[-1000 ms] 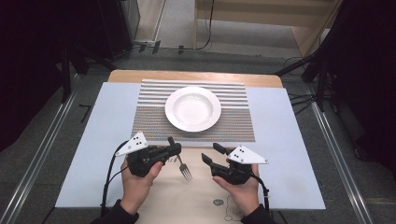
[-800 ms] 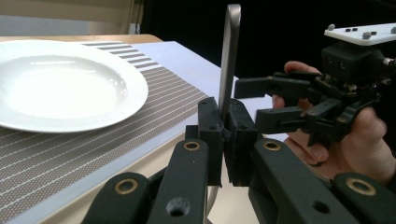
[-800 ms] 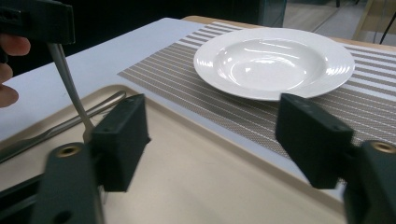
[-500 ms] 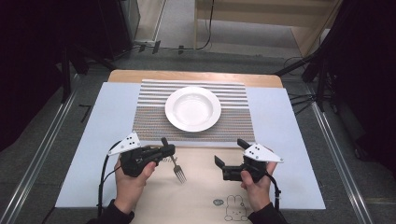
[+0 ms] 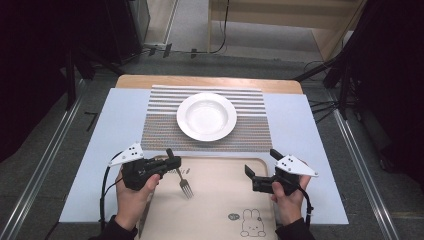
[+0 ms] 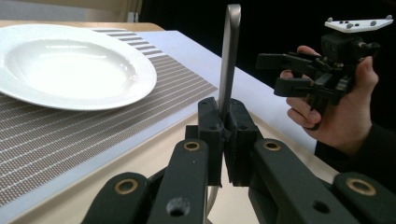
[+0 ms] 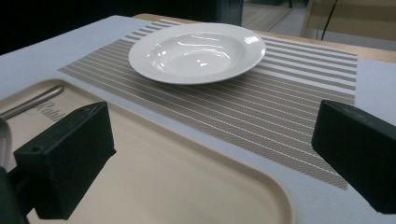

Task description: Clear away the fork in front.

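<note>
Over the near left part of the beige tray (image 5: 220, 200), the left gripper (image 5: 172, 162) has its jaws clamped on the handle of a fork (image 5: 183, 182); in the left gripper view the handle (image 6: 229, 60) stands between the two pads, and from above the tines hang toward the tray, whether touching it or just clear I cannot tell. The right gripper (image 5: 248, 171) hovers over the tray's right part with its jaws wide and nothing between them — they have just been opening. Beyond the tray lies a striped placemat (image 5: 250, 135) with a white plate (image 5: 206, 116) on it, empty. The step in hand looks like carrying the fork off the tray toward the place setting; the next move calls for keeping the grip firm, lifting clear of the tray's rim, and setting the fork flat beside the plate — not on it.
</note>
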{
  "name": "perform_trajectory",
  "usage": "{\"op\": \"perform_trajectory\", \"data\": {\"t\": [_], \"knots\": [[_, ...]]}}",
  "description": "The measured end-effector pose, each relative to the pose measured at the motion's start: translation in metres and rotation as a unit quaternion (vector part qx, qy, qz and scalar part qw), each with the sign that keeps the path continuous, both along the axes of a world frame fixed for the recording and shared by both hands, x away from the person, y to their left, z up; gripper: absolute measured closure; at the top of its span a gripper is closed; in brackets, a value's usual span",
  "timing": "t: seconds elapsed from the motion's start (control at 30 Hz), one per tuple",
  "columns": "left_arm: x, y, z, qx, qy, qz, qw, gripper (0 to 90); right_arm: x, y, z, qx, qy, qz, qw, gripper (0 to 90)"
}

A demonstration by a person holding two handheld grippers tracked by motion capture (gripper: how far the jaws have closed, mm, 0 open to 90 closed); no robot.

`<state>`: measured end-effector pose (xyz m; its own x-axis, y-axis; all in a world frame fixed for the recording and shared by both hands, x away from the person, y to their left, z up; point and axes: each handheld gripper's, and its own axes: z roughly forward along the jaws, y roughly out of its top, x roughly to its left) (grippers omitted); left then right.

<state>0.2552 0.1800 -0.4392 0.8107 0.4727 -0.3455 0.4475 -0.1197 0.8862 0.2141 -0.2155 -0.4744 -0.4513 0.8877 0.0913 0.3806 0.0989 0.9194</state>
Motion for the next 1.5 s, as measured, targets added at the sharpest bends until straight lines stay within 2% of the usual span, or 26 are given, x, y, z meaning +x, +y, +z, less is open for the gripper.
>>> {"op": "perform_trajectory", "data": {"t": [0.43,0.6,0.97,1.23,1.33,1.5], "knots": [[0.001,0.009,0.001,-0.011,0.022,-0.023,0.9994,86.0,-0.002,-0.026,-0.004,0.008,-0.002,-0.026,0.9996,0.0],[0.004,0.013,0.001,-0.015,0.039,-0.04,0.9983,86.1,-0.004,-0.036,-0.004,0.008,-0.005,-0.036,0.9993,0.0],[0.004,0.018,-0.002,-0.016,0.063,-0.056,0.9963,86.0,-0.012,-0.066,-0.007,0.019,-0.01,-0.072,0.9972,0.0],[0.003,0.023,-0.006,-0.018,0.085,-0.076,0.9933,86.0,-0.016,-0.078,-0.009,0.017,-0.01,-0.081,0.9965,0.0],[0.003,0.025,-0.007,-0.009,0.096,-0.077,0.9924,86.0,-0.017,-0.079,-0.01,0.016,-0.009,-0.082,0.9965,0.0],[0.003,0.026,-0.01,-0.008,0.109,-0.087,0.9902,86.0,-0.017,-0.08,-0.01,0.014,-0.008,-0.084,0.9964,0.0]]}}
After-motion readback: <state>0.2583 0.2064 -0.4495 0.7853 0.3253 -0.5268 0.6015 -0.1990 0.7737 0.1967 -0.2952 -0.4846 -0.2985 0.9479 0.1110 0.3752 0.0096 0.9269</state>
